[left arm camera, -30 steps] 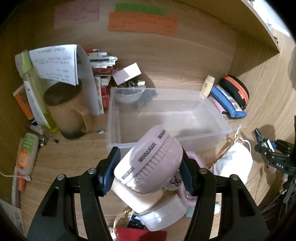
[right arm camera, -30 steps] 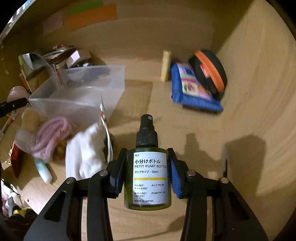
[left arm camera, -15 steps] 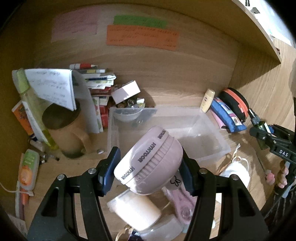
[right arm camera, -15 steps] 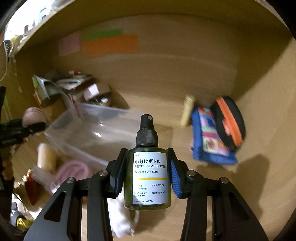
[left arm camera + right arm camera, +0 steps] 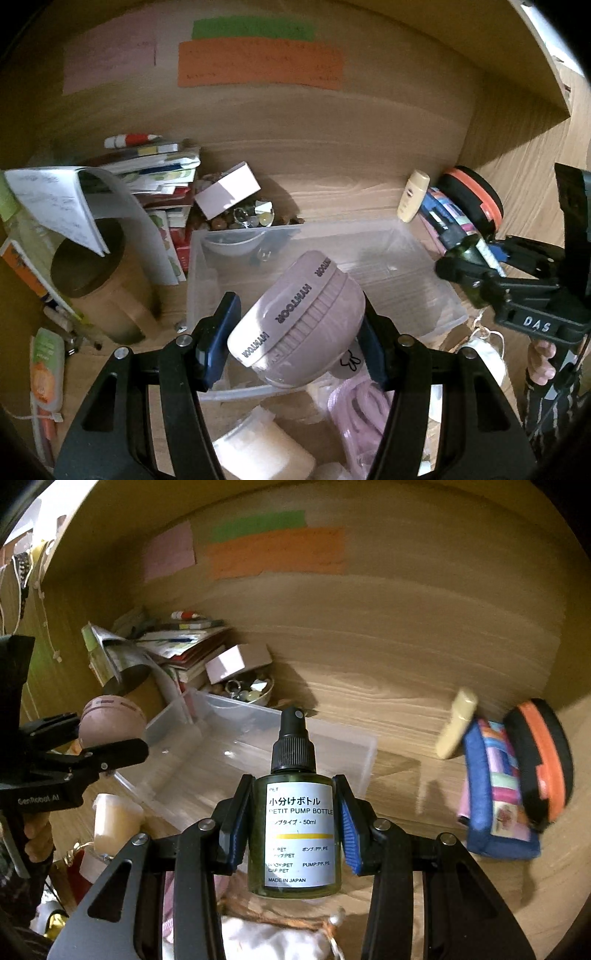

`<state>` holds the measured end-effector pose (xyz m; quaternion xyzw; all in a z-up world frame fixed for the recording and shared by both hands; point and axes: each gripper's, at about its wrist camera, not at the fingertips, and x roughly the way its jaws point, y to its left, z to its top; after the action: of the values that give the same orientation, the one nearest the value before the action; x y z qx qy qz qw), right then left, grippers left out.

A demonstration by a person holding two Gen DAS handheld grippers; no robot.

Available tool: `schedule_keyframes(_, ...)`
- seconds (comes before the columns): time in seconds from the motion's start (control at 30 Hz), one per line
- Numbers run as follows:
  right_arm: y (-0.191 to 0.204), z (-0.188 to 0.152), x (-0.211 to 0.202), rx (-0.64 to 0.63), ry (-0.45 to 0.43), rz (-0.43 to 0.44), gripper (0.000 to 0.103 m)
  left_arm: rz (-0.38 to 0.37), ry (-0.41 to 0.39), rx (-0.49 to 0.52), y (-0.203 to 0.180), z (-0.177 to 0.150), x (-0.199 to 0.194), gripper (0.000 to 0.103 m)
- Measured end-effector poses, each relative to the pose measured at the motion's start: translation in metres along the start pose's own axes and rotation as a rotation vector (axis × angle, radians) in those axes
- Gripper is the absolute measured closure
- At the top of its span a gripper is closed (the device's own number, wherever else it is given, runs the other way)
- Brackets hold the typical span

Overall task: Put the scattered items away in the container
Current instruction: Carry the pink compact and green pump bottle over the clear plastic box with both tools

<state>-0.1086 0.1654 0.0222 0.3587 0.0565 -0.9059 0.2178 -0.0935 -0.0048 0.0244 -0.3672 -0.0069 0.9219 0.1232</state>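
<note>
In the left wrist view my left gripper [image 5: 295,325] is shut on a round pink device [image 5: 288,295] lettered HYMTOOR, held over the near end of a clear plastic container [image 5: 413,273]. To the right, my right gripper [image 5: 474,258] hangs by the container's right rim with a green bottle [image 5: 466,252]. In the right wrist view my right gripper [image 5: 295,823] is shut on that green pump bottle [image 5: 299,834], which is upright with a black spray cap. The container [image 5: 266,746] lies just beyond it. At the left edge my left gripper [image 5: 92,734] grips the pink device [image 5: 110,716].
A brown mug [image 5: 103,295] under a bent notepad, stacked books [image 5: 162,173] and a bowl of trinkets [image 5: 243,221] crowd the back left. A cream tube [image 5: 413,195], blue pouch [image 5: 495,794] and black-orange case [image 5: 543,757] sit right. Pink cord [image 5: 362,406], jars and a white pouch [image 5: 484,354] lie in front.
Both grippers have moved in toward the container with their loads. The right gripper swung left and now faces the container; in the left view it has come close to the right rim.
</note>
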Motion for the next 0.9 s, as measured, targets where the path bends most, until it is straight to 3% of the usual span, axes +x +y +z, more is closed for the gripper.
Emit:
schedule_keyframes(0.43,0.000,-0.007,0.052,0.035,0.101,0.002,0.065,0.005,0.128,0.008,-0.003,0.004,0.055,0.042)
schedule_keyframes(0.9,0.007,-0.015,0.074,-0.029,0.162,-0.052,0.065,0.021,0.214,0.075,-0.015,0.000,0.074,0.042)
